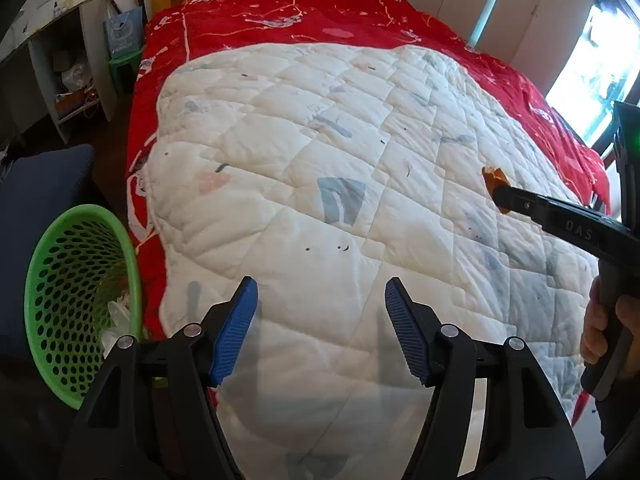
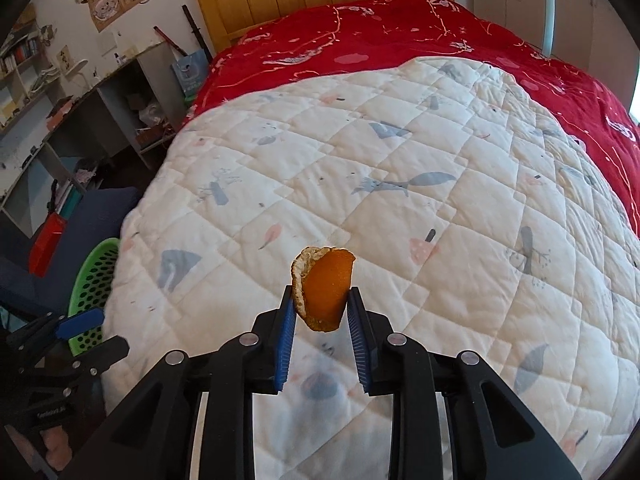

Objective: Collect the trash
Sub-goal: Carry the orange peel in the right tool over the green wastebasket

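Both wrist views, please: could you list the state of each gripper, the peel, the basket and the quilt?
Right gripper: shut on the orange peel, raised above the bed.
Orange peel: pinched between the blue pads, clear of the quilt.
Left gripper: open, holding nothing.
Green basket: upright beside the bed, some trash already inside.
White quilt: spread flat over the red bedspread.

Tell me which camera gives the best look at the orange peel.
The right wrist view: the orange peel sits centre frame, pinched in the right claw, showing rind and pith. The left wrist view shows only a small orange scrap at that claw's tip, far right.
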The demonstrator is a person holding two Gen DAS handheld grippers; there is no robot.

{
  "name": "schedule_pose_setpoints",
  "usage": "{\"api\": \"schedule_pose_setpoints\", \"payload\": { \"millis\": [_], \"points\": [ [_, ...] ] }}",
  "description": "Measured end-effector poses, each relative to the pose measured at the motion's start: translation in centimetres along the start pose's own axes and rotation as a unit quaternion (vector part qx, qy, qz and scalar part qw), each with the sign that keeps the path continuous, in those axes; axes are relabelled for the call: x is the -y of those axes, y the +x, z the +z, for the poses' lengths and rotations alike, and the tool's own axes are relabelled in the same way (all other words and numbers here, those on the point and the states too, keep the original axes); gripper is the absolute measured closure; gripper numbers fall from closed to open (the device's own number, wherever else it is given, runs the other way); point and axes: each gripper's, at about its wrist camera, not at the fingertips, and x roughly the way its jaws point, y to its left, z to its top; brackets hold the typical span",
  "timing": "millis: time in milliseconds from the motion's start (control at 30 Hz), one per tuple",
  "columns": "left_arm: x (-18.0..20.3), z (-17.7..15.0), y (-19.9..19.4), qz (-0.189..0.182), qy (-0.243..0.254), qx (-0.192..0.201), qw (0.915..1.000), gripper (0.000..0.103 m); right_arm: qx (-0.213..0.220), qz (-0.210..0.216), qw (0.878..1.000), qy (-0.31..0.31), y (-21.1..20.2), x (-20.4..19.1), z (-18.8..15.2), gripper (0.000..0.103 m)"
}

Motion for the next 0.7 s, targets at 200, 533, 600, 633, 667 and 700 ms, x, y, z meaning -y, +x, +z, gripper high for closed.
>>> {"api": "schedule_pose_setpoints", "payload": {
  "millis": [200, 533, 600, 633, 667, 700],
  "points": [
    [-2.3, -0.7, -2.9, 0.007, -0.018, 0.021, 0.9996, 0.038, 0.006, 0.028, 0.999, -0.025, -1.8, -3.8, -0.8, 0.078],
    [-9.9, -3.4, -7.8, 0.057, -0.078, 0.048, 0.9941, 0.038, 0.003, 0.079, 0.993, -0.085, -2.3, -12.6, -1.3, 0.078],
    [-11.5, -4.0, -8.7, 0.065, -0.092, 0.053, 0.9922, 0.038, 0.0, 0.091, 0.991, -0.096, -2.1, -14.5, -1.4, 0.078],
    [-12.5, -4.4, -9.2, 0.072, -0.099, 0.054, 0.991, 0.038, -0.002, 0.096, 0.99, -0.101, -1.9, -15.5, -1.4, 0.078],
    [-13.3, -4.7, -9.6, 0.08, -0.105, 0.056, 0.9896, 0.038, -0.005, 0.102, 0.989, -0.106, -1.7, -16.6, -1.5, 0.078],
    [-14.0, -5.0, -9.9, 0.086, -0.11, 0.058, 0.9885, 0.038, -0.006, 0.108, 0.988, -0.111, -1.6, -17.5, -1.5, 0.078]
  ]
}}
